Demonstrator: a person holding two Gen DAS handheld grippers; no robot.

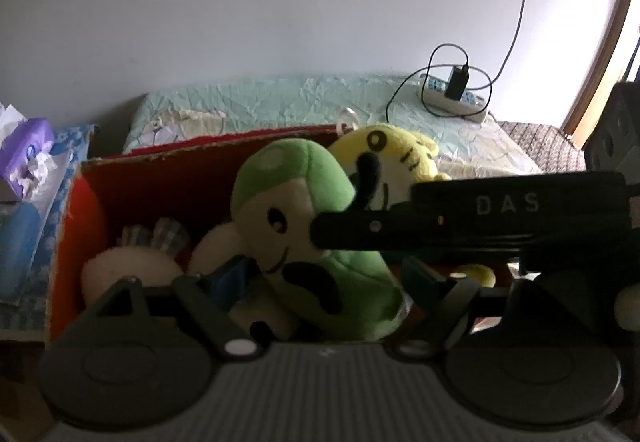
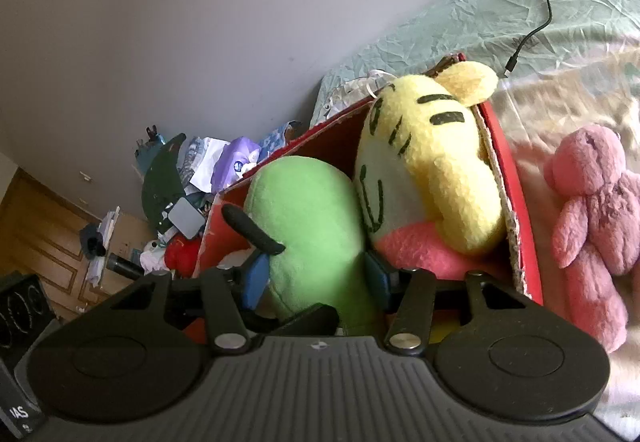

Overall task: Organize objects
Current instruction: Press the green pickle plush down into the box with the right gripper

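Note:
A red cardboard box [image 1: 120, 185] stands on the bed and holds several plush toys. A green plush [image 1: 304, 226] with a cream face lies in it, next to a yellow striped plush [image 1: 400, 153] and a cream plush [image 1: 128, 270]. My left gripper [image 1: 324, 282] is over the box with its blue pads on either side of the green plush. My right gripper [image 2: 316, 274] is shut on the green plush [image 2: 308, 226], its pads pressing both sides. The yellow plush [image 2: 432, 169] leans against the box wall [image 2: 516, 193]. The right gripper's body crosses the left wrist view [image 1: 472, 217].
A pink plush [image 2: 592, 217] lies on the bed right of the box. A power strip [image 1: 452, 93] with a charger and cables sits at the bed's far end. A purple tissue pack [image 1: 28, 153] and clutter lie left of the box. A white wall stands behind.

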